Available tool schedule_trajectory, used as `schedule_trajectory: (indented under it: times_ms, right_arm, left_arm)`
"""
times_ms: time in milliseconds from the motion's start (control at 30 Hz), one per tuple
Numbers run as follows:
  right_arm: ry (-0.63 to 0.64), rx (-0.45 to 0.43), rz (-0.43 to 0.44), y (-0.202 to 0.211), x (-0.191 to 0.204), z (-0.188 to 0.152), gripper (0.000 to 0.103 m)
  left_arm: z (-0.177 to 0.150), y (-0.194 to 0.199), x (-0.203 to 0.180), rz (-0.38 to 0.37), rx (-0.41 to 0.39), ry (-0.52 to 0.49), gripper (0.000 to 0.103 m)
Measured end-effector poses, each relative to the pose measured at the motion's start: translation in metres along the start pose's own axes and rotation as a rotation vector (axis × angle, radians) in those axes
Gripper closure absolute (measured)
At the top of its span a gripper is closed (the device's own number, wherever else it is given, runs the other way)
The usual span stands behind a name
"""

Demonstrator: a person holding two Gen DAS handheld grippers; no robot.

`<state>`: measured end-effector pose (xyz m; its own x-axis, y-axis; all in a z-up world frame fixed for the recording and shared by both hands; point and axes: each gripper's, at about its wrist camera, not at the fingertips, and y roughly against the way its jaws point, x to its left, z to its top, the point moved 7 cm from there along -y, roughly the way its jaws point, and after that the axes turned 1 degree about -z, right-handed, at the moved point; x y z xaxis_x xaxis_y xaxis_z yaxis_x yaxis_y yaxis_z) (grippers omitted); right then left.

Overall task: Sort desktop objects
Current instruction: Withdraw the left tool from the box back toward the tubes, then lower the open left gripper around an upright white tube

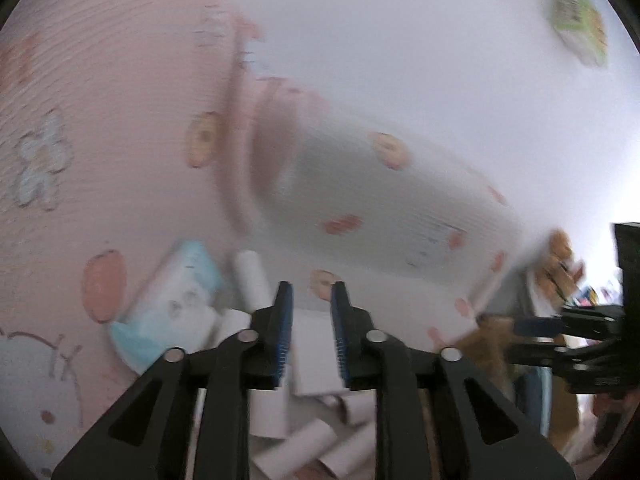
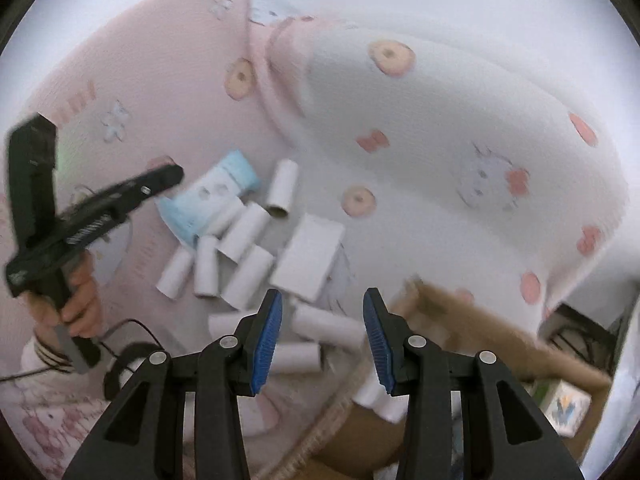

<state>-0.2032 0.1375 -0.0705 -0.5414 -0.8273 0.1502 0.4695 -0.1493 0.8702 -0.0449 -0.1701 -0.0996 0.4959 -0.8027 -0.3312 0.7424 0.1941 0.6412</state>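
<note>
1. A heap of white paper tubes (image 2: 244, 232) lies on a pink cartoon-print bedspread (image 2: 160, 60), most of them touching or overlapping one another.
2. A flat white box (image 2: 308, 256) rests at the right side of the heap, against the tubes.
3. A blue-and-white packet (image 2: 216, 196) lies at the heap's upper left, touching the nearest tubes.
4. A white patterned blanket (image 2: 460, 120) bulges up behind the heap.
5. An open cardboard box (image 2: 480, 328) sits to the lower right, with 1 white tube at its near edge and a colourful carton inside.
6. The right claw (image 2: 322, 336) hangs over the near end of the heap; its blue pads stand well apart and grip nothing.
7. The left claw (image 1: 312, 332) points down at the same heap, its pads parted by a narrower gap, also empty.
8. A hand (image 2: 76, 304) holds the left tool's handle at the left, above the bedspread.
9. The left wrist view is blurred; a greenish packet (image 1: 576, 16) shows far off.
</note>
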Motion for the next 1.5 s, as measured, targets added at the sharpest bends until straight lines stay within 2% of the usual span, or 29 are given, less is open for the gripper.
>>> schedule_trajectory:
  times_ms: [33, 100, 233, 367, 500, 567, 667, 800, 867, 1033, 1133, 1233, 1367, 1500]
  right_arm:
    - [-0.01, -0.008, 0.018, -0.004, 0.003, 0.006, 0.064]
    - [-0.021, -0.012, 0.032, -0.013, 0.005, 0.014, 0.064]
    - [-0.048, -0.041, 0.009, -0.036, 0.004, 0.031, 0.064]
    - [-0.006, 0.015, 0.011, -0.063, 0.006, 0.049, 0.064]
    - [-0.038, 0.054, 0.077, -0.084, 0.002, 0.066, 0.064]
    - [-0.096, 0.002, 0.178, -0.091, 0.002, 0.075, 0.064]
    - [-0.145, -0.033, 0.232, -0.103, 0.0, 0.086, 0.064]
    - [-0.315, 0.027, 0.334, -0.137, -0.008, 0.096, 0.064]
    - [-0.361, 0.05, 0.321, -0.153, -0.009, 0.097, 0.064]
    - [-0.261, 0.11, 0.266, -0.19, 0.009, 0.094, 0.064]
    - [-0.178, 0.145, 0.225, -0.211, 0.018, 0.091, 0.064]
    - [-0.018, 0.185, 0.213, -0.23, 0.025, 0.085, 0.064]
    - [0.077, 0.21, 0.187, -0.244, 0.029, 0.077, 0.064]
    - [0.067, 0.256, 0.208, -0.251, 0.033, 0.073, 0.064]
  left_arm:
    - [0.001, -0.003, 0.005, 0.006, -0.006, 0.01, 0.064]
    - [-0.004, -0.014, 0.017, 0.014, 0.016, 0.045, 0.059]
    - [-0.02, -0.036, 0.022, -0.02, 0.085, 0.054, 0.054]
    - [-0.03, -0.06, 0.034, -0.04, 0.15, 0.096, 0.054]
    - [-0.03, -0.073, 0.056, -0.127, 0.156, 0.261, 0.054]
    - [-0.029, -0.079, 0.065, -0.134, 0.166, 0.304, 0.054]
    - [-0.024, -0.089, 0.071, -0.076, 0.178, 0.279, 0.054]
    - [-0.017, -0.101, 0.067, -0.121, 0.205, 0.248, 0.054]
    - [-0.014, -0.108, 0.07, -0.138, 0.219, 0.27, 0.054]
    - [-0.011, -0.137, 0.076, -0.193, 0.273, 0.341, 0.054]
    - [-0.007, -0.155, 0.081, -0.188, 0.305, 0.401, 0.054]
    - [-0.008, -0.168, 0.084, -0.185, 0.359, 0.448, 0.054]
    - [-0.009, -0.174, 0.083, -0.179, 0.377, 0.41, 0.054]
    - [-0.012, -0.188, 0.075, -0.161, 0.415, 0.352, 0.054]
